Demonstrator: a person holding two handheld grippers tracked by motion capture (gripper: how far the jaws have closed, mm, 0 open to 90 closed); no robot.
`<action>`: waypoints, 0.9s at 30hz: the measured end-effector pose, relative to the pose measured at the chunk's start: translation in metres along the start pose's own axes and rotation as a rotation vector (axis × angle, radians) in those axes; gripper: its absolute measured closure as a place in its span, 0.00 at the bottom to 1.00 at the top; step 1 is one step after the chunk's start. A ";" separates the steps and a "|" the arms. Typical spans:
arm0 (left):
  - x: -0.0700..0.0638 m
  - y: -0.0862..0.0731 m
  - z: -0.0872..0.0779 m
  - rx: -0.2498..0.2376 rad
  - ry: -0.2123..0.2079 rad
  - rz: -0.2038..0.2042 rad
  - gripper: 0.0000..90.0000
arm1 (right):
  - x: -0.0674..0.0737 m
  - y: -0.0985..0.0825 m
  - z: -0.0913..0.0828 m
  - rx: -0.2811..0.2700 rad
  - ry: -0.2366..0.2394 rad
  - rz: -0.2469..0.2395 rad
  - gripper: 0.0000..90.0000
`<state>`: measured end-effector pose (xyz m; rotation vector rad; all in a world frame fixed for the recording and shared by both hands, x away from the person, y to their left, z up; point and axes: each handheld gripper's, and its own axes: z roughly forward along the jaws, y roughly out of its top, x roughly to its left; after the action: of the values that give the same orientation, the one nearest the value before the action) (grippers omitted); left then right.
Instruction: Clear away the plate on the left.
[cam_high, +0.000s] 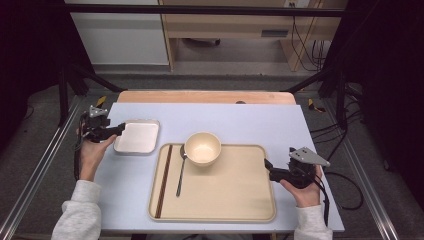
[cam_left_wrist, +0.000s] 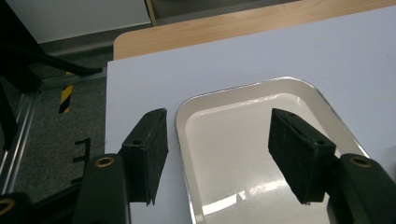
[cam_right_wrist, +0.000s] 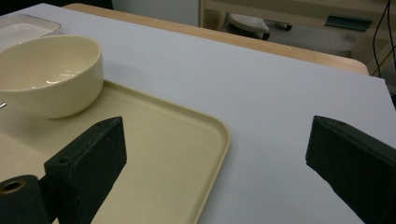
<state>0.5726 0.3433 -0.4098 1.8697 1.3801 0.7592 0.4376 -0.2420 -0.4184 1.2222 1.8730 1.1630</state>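
Our left gripper (cam_left_wrist: 215, 158) has its jaws spread and straddling the near-left rim of the white dish (cam_left_wrist: 261, 154): one pad sits outside the rim over the table (cam_left_wrist: 140, 88), the other hangs over the dish's glossy floor, and neither presses on anything yet. To do this grasp well, we judge that we should lower until the rim lies well between the pads, keep them square to that rim, and close slowly so the shallow dish neither tips nor skates. The dish lies flat by the table's left edge, just beside the top-left corner of the beige tray (cam_high: 215, 212) but apart from it; it is nearly square, its slightly longer axis appearing to run along the table's width, open side up. Our right gripper (cam_right_wrist: 219, 172) waits with jaws spread wide, one over the tray's right rim, the other over bare table, pinching nothing. On the tray stand the bowl (cam_high: 202, 148), a spoon (cam_high: 180, 175) and chopsticks (cam_high: 164, 180) lying front to back.
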 end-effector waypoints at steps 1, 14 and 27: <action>0.001 -0.001 0.002 0.005 -0.002 -0.004 0.42 | 0.000 0.000 0.000 0.000 0.004 0.002 0.06; 0.013 -0.014 0.021 0.080 0.003 -0.021 0.47 | 0.001 -0.001 0.001 0.008 -0.001 0.000 0.06; 0.020 -0.026 0.043 0.166 -0.005 -0.058 0.60 | 0.000 -0.001 0.002 0.011 -0.008 -0.002 0.06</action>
<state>0.5971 0.3600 -0.4553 1.9457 1.5278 0.6272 0.4386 -0.2415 -0.4205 1.2288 1.8764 1.1473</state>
